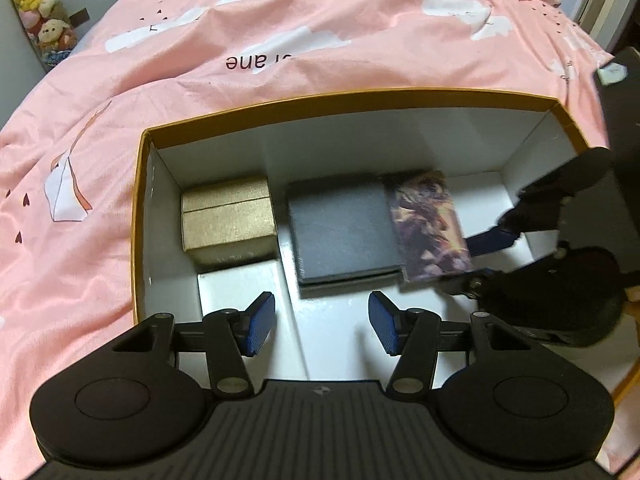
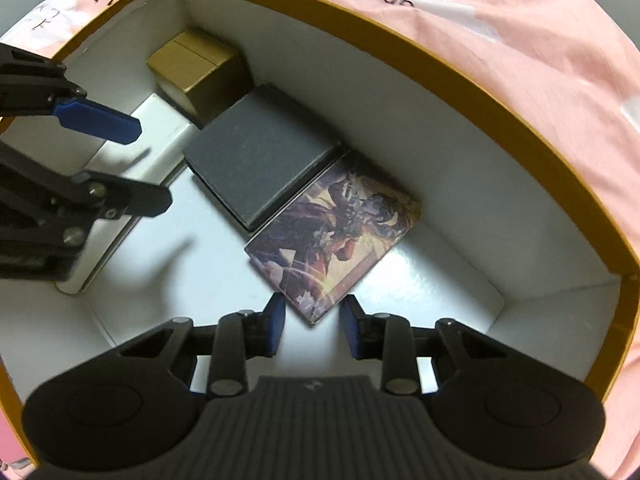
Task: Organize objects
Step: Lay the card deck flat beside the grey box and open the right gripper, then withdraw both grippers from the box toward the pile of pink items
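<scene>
A large open box with an orange rim [image 1: 348, 98] [image 2: 460, 64] and white inside sits on a pink bed cover. Inside lie a gold box [image 1: 228, 216] [image 2: 192, 64], a dark grey box [image 1: 342, 232] [image 2: 260, 152] and a box with a colourful fantasy picture [image 1: 430, 228] [image 2: 336, 232] set against the grey one. My left gripper [image 1: 322, 328] [image 2: 136, 168] is open and empty over the box floor. My right gripper [image 2: 312, 328] [image 1: 476, 260] is open, its fingers just at the near corner of the picture box, apart from it.
A flat white box [image 1: 236, 292] [image 2: 132, 168] lies on the floor in front of the gold box. The pink bed cover [image 1: 240, 40] surrounds the big box. Plush toys [image 1: 40, 12] stand at the far left.
</scene>
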### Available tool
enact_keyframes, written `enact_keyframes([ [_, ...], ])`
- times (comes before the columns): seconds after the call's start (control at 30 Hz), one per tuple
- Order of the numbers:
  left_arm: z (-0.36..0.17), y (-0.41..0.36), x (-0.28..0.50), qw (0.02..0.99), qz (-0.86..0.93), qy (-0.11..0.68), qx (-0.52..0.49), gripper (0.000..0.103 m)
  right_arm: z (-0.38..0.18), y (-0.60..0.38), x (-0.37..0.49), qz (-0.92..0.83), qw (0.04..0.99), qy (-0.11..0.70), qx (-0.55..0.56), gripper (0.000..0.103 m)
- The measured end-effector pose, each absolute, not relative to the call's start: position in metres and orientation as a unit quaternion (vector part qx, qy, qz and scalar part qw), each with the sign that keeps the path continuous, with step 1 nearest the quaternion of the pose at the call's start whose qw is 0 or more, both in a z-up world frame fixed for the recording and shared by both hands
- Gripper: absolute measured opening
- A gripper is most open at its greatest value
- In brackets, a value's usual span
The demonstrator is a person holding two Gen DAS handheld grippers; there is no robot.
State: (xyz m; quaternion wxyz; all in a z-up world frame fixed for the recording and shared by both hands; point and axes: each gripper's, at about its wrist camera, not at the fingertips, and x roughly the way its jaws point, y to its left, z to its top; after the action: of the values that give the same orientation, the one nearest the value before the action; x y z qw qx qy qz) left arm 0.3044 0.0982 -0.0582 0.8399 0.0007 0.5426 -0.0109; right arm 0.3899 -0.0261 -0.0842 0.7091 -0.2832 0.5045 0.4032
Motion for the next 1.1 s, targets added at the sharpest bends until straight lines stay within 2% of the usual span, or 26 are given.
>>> enact_keyframes([
  [0.1, -0.057, 0.098, 0.300, 0.838, -0.016, 0.545, 0.002, 0.063, -0.084, -0.023, 0.390, 0.409, 0.708, 0.501, -0.285, 0.033],
  [0.37, -0.070, 0.096, 0.308, 0.832, -0.008, 0.554, 0.012, 0.051, -0.085, -0.026, 0.394, 0.404, 0.708, 0.499, -0.292, 0.032],
  [0.53, -0.076, 0.087, 0.316, 0.838, 0.007, 0.544, 0.045, 0.051, -0.083, -0.030, 0.397, 0.404, 0.709, 0.498, -0.294, 0.033],
  [0.63, -0.076, 0.088, 0.322, 0.842, 0.009, 0.538, 0.036, 0.051, -0.081, -0.034, 0.401, 0.404, 0.712, 0.496, -0.291, 0.038],
  [1.1, -0.076, 0.088, 0.325, 0.840, 0.008, 0.541, 0.038, 0.052, -0.079, -0.046, 0.414, 0.417, 0.716, 0.482, -0.285, 0.040],
])
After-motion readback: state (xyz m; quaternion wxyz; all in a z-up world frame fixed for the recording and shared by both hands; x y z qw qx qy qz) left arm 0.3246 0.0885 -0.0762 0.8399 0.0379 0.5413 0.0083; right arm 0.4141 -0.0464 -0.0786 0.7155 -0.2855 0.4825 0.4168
